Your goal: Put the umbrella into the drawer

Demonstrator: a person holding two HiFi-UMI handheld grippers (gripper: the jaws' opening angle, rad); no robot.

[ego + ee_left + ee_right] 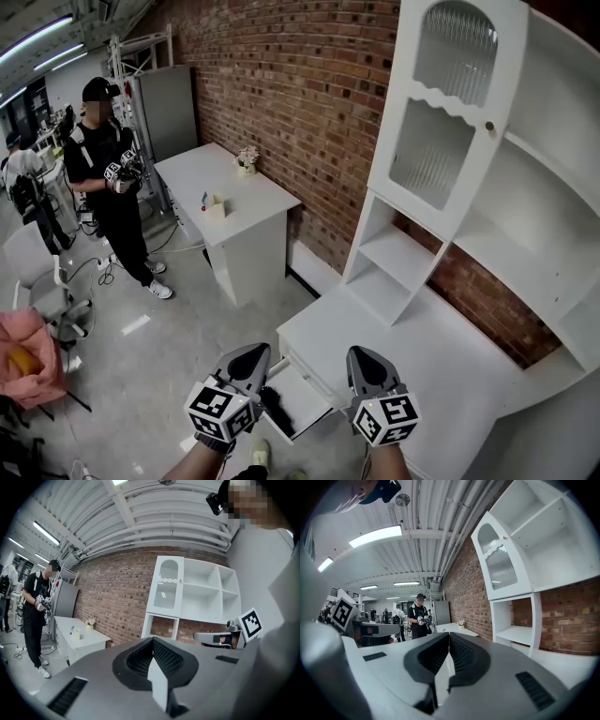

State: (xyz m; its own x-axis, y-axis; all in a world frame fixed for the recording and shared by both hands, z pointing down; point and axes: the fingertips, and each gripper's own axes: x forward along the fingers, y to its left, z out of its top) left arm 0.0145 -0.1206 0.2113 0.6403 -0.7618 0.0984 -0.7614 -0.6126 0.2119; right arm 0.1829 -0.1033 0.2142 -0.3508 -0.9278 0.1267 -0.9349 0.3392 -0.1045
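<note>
The left gripper (251, 354) and the right gripper (364, 356) were held empty, jaws pressed together, near the open drawer (311, 401), in which a dark object (275, 405) was seen.

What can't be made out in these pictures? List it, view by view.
- Head view: dark thing in the open drawer, partly behind the left gripper; too small to identify.
- Gripper views: drawer out of frame.
- Head view: items on the far table, too small.
</note>
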